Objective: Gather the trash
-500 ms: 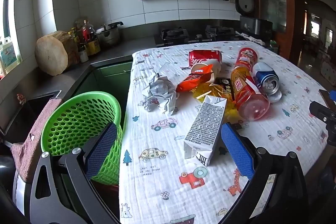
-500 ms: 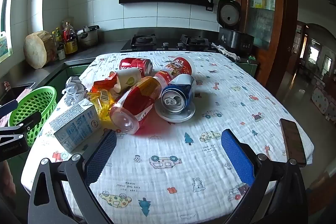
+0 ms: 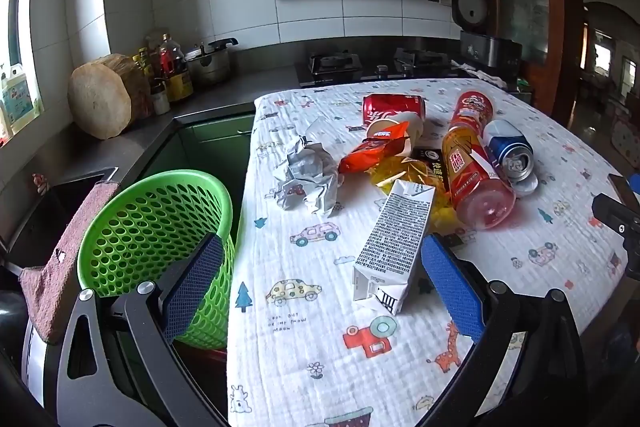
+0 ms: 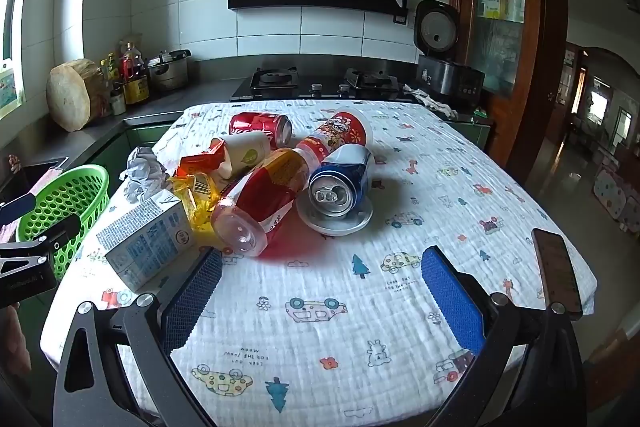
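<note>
Landmark for all positions: the green basket point(image 3: 156, 227), which is sitting off the table's left edge, below the cloth point(image 3: 320, 307), presumably so trash can be dropped or swept straight into it. Its inside is looking empty as far as the mesh shows.

Left gripper point(image 3: 320, 291): its blue pads are standing wide apart, gripping nothing. It is hanging over the table edge next to the basket, with the milk carton point(image 3: 394, 247) lying on its side just ahead between the open fingers. Judgement: the carton is being lined up as the first pick, being the item nearest this gripper.

Right gripper point(image 4: 320, 301): fingers likewise spread, holding nothing, hovering over bare cloth on the side of the pile away from the basket.

Trash, all lying on the table to the right of the basket, in one cluster:
- cans, 2: red point(image 4: 260, 126), blue point(image 4: 340, 179), the blue one resting on a white lid or saucer point(image 4: 334, 221)
- plastic bottle, 1 point(image 4: 260, 203)
- crisp tube, 1 point(image 4: 340, 133)
- paper cup, 1 point(image 4: 246, 153)
- snack wrappers, 2: orange point(image 3: 374, 149), yellow point(image 4: 198, 193)
- crumpled paper, 1 point(image 3: 308, 175), closest to the basket
- carton, 1

A phone point(image 4: 558, 273) is lying farthest from the basket; probably not trash.
</note>
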The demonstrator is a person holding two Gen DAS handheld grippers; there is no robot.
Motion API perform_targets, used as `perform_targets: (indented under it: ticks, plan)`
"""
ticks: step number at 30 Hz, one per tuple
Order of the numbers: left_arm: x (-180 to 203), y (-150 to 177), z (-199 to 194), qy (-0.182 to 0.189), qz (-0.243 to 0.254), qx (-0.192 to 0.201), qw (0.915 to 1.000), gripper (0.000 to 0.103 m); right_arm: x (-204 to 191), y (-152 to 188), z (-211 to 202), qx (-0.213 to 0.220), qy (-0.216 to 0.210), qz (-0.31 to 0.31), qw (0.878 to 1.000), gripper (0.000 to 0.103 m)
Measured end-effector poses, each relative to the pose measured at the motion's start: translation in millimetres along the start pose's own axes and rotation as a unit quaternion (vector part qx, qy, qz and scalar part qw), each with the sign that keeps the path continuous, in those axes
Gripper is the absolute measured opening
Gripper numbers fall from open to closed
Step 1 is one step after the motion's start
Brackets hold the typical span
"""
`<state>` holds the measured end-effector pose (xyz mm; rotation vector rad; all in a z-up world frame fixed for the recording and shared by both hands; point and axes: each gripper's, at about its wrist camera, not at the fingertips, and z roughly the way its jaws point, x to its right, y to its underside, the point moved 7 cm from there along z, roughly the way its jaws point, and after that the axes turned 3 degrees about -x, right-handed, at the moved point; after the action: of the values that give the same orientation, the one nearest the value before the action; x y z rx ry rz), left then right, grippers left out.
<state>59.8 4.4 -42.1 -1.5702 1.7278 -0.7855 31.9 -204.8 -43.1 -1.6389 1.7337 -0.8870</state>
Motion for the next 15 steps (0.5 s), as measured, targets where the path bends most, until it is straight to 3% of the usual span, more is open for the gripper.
perform_targets:
  ticks: [15]
  plan:
    - [-1.7, -0.6, -1.9, -0.002, -0.002, 0.002, 1.0, 0.098, -6.1, 2.2, 1.5, 0.0, -0.002, -0.003, 1.0, 0.097]
